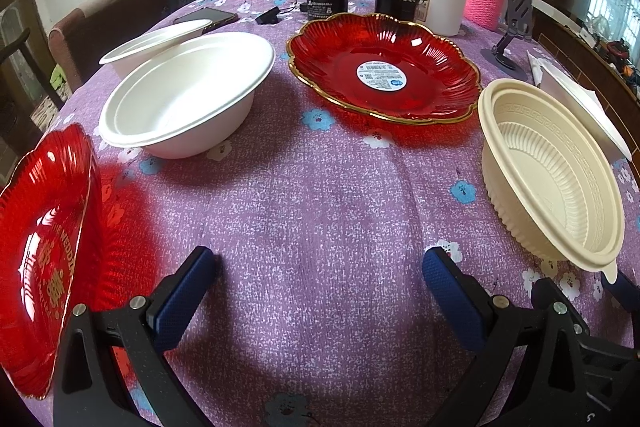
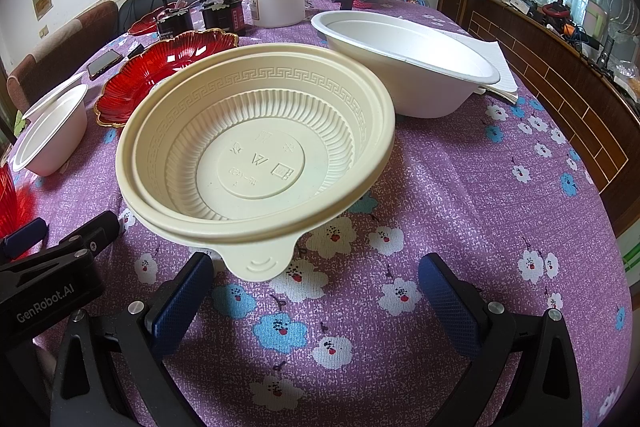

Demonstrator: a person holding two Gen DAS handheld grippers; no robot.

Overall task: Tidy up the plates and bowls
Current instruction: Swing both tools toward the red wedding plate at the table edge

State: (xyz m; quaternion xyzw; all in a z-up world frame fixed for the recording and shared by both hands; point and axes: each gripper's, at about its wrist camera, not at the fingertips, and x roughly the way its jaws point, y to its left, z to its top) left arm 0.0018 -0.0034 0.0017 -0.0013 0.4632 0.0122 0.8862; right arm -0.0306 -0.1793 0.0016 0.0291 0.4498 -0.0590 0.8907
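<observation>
Currently both my claws, left gripper (image 1: 316,291) and right gripper (image 2: 316,291), gape apart, holding nothing. Ribbed cream plastic bowl (image 2: 256,143) sits just ahead of right gripper; gold-rimmed red scalloped plate (image 1: 384,75) lies beyond-left of that bowl.

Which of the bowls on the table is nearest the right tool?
The cream ribbed bowl, right ahead of the right tool; the white bowls sit farther off.
</observation>
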